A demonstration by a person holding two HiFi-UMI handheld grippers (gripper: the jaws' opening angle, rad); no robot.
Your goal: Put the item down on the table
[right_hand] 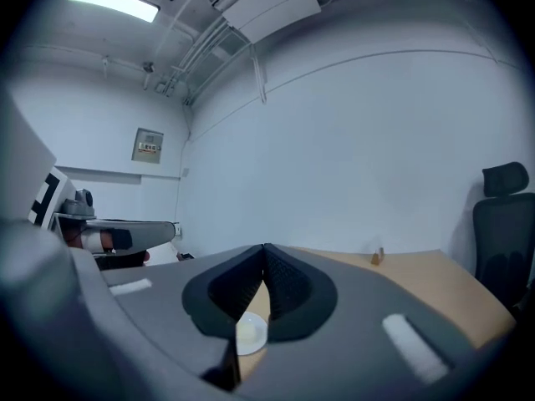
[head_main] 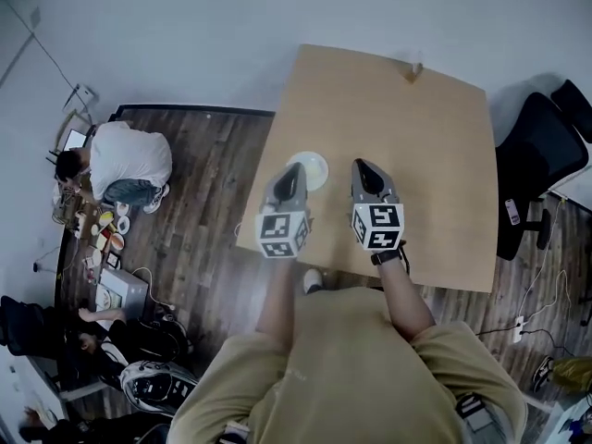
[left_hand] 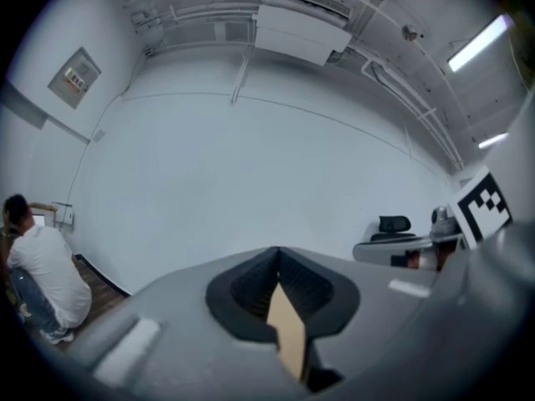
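Note:
Over the near part of the light wooden table (head_main: 435,183) I hold both grippers side by side. My left gripper (head_main: 289,170) (left_hand: 277,253) is shut, its tips meeting with nothing between them. My right gripper (head_main: 364,165) (right_hand: 264,249) is also shut and holds nothing. A small white dish (head_main: 312,169) (right_hand: 249,331) lies on the table between the two grippers, partly hidden by the left one. It seems to hold a pale lump, too small to make out. A small brown object (head_main: 413,70) (right_hand: 377,257) stands near the table's far edge.
A black office chair (head_main: 541,151) (right_hand: 501,224) stands right of the table. On the dark wooden floor at the left, a person in a white shirt (head_main: 125,160) (left_hand: 42,274) crouches by scattered clutter (head_main: 102,234). A white wall lies beyond the table.

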